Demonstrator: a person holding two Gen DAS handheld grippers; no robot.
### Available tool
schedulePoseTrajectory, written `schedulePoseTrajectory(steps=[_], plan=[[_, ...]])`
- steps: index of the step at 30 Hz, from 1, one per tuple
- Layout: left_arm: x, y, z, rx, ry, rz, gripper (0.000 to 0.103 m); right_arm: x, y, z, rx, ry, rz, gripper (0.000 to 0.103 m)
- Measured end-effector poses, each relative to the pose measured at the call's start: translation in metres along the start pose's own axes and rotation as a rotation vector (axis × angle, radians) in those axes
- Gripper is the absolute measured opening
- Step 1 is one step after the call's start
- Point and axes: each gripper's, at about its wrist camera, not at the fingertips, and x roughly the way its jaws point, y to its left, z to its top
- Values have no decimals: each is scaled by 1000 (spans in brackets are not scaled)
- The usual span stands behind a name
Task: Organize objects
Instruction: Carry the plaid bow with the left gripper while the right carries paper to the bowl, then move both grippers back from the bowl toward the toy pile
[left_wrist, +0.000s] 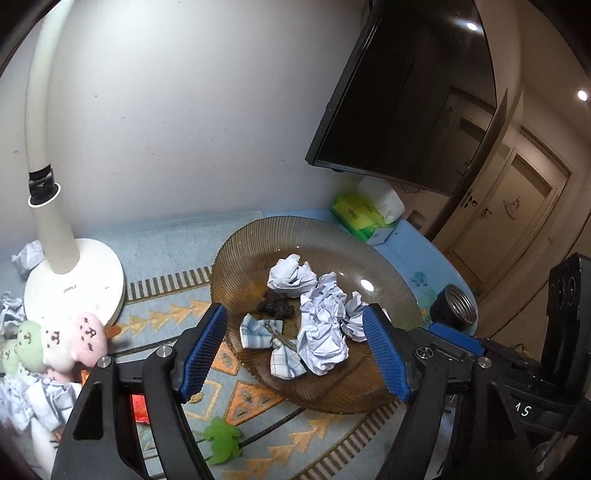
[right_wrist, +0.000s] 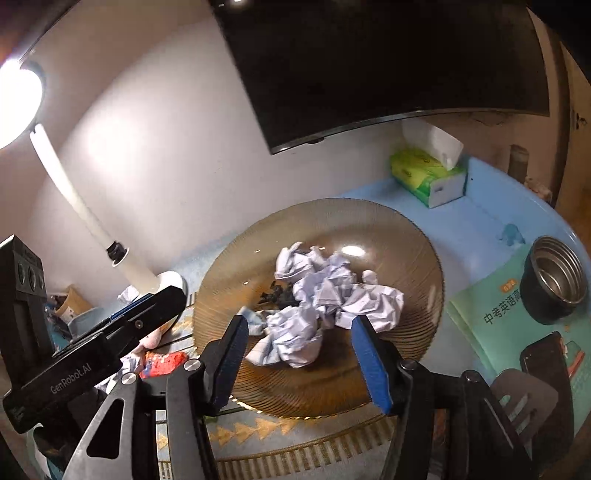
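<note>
A ribbed amber glass plate (left_wrist: 243, 243) (right_wrist: 417, 236) lies on the patterned mat. It holds several crumpled paper balls (left_wrist: 323, 325) (right_wrist: 354, 299), a checked cloth scrap (left_wrist: 256, 334) and a dark clump (left_wrist: 275, 304). My left gripper (left_wrist: 295, 358) is open and empty, its blue pads (left_wrist: 205, 350) spread over the plate's near rim. My right gripper (right_wrist: 301, 360) is open and empty, just above the plate's near edge. The left gripper's body (right_wrist: 96, 350) shows at the left in the right wrist view.
A white desk lamp (left_wrist: 74, 280) stands left, with plush toys (left_wrist: 59, 341) and more paper balls (left_wrist: 27, 256) beside it. A green frog toy (left_wrist: 221, 439) lies near. A tissue box (right_wrist: 428, 173), black cup (right_wrist: 556, 280), green book (right_wrist: 491, 314) and phone (right_wrist: 546, 365) sit right.
</note>
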Motion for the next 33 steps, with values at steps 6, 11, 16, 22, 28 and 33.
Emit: schedulePoseTrajectory(steps=[6, 11, 16, 22, 28, 33], plan=[[-53, 21, -16, -21, -63, 26, 74, -9, 50, -15, -139, -12, 39, 57], [-111, 63, -46, -108, -130, 135, 74, -18, 93, -36, -242, -33, 97, 57], [-158, 108, -85, -169, -179, 338, 75, -36, 135, -64, -298, -177, 149, 96], [-178, 162, -133, -282, -149, 486, 75, -21, 177, -90, -363, -155, 208, 103], [-164, 189, -167, -303, -107, 585, 75, 40, 186, -129, -347, 28, 199, 103], [-161, 203, -177, -354, -78, 569, 75, 77, 175, -152, -335, 94, 118, 103]])
